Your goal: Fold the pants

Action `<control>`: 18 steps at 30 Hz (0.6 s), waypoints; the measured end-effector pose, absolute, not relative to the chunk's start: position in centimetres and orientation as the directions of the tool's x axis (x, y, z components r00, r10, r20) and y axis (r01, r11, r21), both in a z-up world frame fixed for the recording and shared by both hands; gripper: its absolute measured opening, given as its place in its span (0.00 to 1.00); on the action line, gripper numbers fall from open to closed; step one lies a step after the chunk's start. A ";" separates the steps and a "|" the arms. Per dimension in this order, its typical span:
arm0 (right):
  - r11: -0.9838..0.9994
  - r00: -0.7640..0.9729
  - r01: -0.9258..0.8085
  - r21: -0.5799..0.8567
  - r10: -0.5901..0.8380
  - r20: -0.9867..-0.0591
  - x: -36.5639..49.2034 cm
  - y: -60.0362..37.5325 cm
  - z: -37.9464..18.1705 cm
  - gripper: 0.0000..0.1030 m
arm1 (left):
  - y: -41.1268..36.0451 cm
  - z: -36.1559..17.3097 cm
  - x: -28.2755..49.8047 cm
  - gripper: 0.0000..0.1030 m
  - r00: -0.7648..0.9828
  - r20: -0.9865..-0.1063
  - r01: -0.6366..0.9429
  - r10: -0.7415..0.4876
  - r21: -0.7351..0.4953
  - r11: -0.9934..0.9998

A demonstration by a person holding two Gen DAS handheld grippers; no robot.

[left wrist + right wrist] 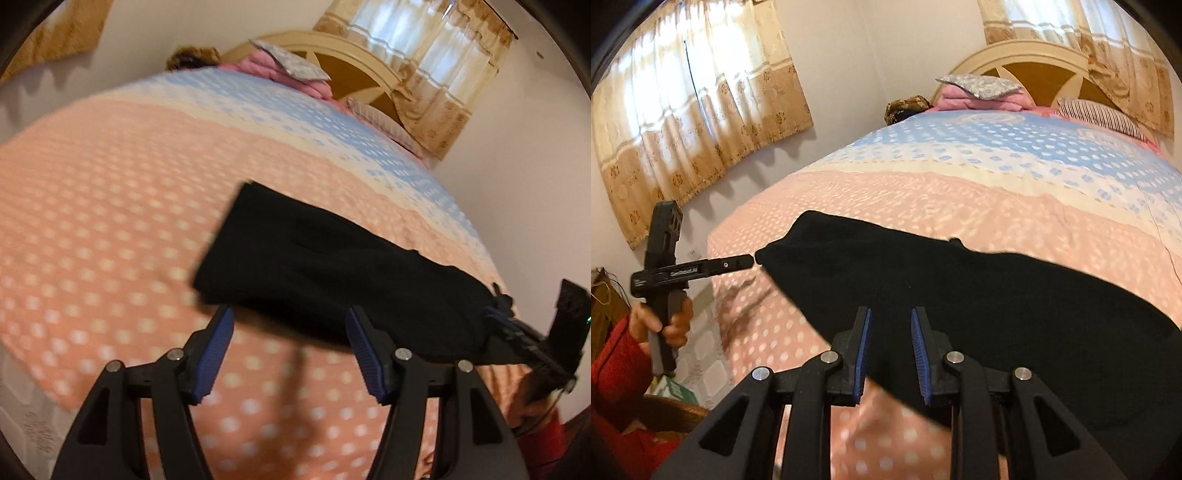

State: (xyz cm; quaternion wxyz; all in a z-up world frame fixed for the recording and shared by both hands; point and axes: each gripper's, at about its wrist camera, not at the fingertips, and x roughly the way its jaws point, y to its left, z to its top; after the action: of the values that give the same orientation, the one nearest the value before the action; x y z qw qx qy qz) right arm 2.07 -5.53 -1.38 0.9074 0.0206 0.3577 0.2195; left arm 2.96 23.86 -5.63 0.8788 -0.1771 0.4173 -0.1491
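The black pants (325, 266) lie folded in a long band across the pink dotted bedspread (110, 221); they also show in the right wrist view (960, 295). My left gripper (291, 314) is open, its blue pads just short of the pants' near edge. In the right wrist view the left gripper (753, 260) is seen side-on at the pants' left corner. My right gripper (890, 314) has its jaws narrowly apart over the pants' near edge, with cloth between and behind the pads. In the left wrist view the right gripper (496, 314) is at the pants' right end.
The bed has a cream headboard (1027, 62), a pink folded blanket (975, 99) and pillows at the far end. Curtained windows (683, 110) line the walls. The person's hand and red sleeve (624, 362) are at lower left, over a tiled floor.
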 end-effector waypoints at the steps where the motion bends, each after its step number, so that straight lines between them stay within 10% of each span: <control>1: 0.908 0.649 -0.379 0.177 0.398 -0.649 2.5 -4.9 -1.9 0.23 | 23.6 -5.9 3.3 0.61 0.596 -0.682 0.116 -0.424 -0.449 0.886; 8: 0.914 0.570 -0.288 0.287 0.404 -0.716 3.6 -5.1 -6.5 0.23 | 24.9 -6.5 6.1 0.20 0.643 -0.661 0.016 -0.386 -0.493 0.870; 12: 0.902 0.589 -0.261 0.344 0.431 -0.683 3.4 -5.6 -7.1 0.23 | 25.7 -6.8 6.4 0.19 0.675 -0.668 0.002 -0.314 -0.424 0.906; 15: 0.910 0.600 -0.277 0.309 0.415 -0.684 3.1 -5.3 -7.2 0.23 | 25.4 -6.7 6.1 0.31 0.646 -0.709 0.015 -0.284 -0.360 0.933; 18: 0.911 0.601 -0.296 0.287 0.411 -0.686 2.8 -5.4 -7.0 0.24 | 26.8 -6.0 5.3 0.88 0.621 -0.766 -0.101 -0.165 -0.288 0.952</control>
State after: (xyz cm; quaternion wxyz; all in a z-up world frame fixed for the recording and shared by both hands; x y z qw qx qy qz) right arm 2.78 -5.35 -7.04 0.8918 0.0718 0.4003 0.1982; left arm 5.30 26.80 -5.99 0.8872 -0.1533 0.4349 -0.0180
